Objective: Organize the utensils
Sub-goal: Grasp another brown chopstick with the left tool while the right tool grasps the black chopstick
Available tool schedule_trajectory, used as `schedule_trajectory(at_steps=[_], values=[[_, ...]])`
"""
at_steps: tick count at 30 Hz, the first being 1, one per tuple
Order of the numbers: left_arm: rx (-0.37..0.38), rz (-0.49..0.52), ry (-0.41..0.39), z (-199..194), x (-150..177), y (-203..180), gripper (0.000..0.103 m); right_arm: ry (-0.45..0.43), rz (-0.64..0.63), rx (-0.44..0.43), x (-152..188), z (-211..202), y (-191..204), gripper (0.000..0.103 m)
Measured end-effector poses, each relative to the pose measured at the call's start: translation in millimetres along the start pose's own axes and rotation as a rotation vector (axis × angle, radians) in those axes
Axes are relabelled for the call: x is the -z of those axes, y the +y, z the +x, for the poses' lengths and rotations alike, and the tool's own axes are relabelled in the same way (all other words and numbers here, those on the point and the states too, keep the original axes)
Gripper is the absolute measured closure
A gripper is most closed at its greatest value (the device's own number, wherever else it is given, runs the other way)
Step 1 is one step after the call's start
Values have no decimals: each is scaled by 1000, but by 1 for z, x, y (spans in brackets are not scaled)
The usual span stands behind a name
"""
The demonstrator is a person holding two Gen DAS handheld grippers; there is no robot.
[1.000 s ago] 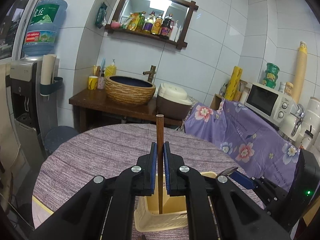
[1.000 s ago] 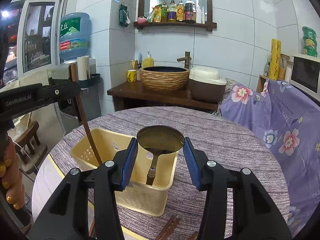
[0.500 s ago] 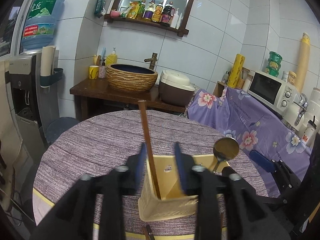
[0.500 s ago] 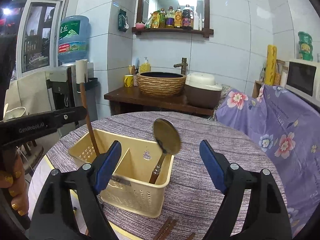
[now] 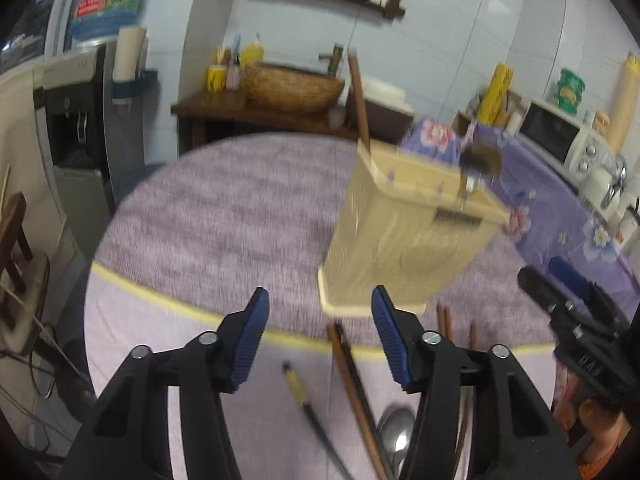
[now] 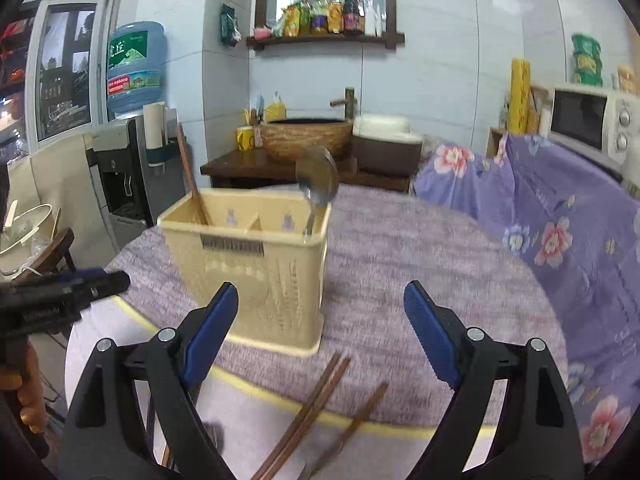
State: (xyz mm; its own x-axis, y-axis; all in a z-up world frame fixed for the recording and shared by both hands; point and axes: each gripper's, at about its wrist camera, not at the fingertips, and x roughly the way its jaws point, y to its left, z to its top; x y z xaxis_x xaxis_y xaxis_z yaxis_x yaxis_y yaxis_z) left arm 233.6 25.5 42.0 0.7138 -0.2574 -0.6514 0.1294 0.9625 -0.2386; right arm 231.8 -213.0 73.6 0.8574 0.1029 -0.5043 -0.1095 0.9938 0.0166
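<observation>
The left gripper (image 5: 318,336), black-armed with ribbed blue pads, stood wide open and held nothing, its jaws apart above the near edge of the table. The right gripper (image 6: 320,326), of the same make, gaped wider still and was likewise empty. Between and beyond them stood the pale yellow perforated plastic utensil basket (image 6: 256,276), rectangular and split by a divider into compartments. A dark brown wooden chopstick (image 6: 192,184) leaned in its left compartment, and a shiny metal spoon (image 6: 316,188) stood bowl-up in the right one. Loose brown wooden chopsticks (image 6: 312,404) lay on the round table's mottled purple woven cloth (image 6: 400,248), just in front of the basket. In the left wrist view another metal spoon (image 5: 394,436) and a slim yellow-and-black handled utensil (image 5: 304,404) lay nearer.
</observation>
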Motion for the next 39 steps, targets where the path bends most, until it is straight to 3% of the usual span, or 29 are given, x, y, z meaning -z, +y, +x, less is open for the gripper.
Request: schedule_trajectory(at_steps=[5, 11, 27, 39], values=[[15, 20, 150, 32, 36, -5, 73, 74, 38, 3, 30, 1, -7, 19], [19, 76, 205, 53, 42, -22, 83, 109, 68, 8, 49, -2, -16, 19], [-2, 72, 247, 61, 50, -18, 87, 124, 84, -24, 57, -8, -16, 17], [-52, 93, 272, 87, 29, -23, 91, 133, 91, -2, 57, -8, -16, 17]])
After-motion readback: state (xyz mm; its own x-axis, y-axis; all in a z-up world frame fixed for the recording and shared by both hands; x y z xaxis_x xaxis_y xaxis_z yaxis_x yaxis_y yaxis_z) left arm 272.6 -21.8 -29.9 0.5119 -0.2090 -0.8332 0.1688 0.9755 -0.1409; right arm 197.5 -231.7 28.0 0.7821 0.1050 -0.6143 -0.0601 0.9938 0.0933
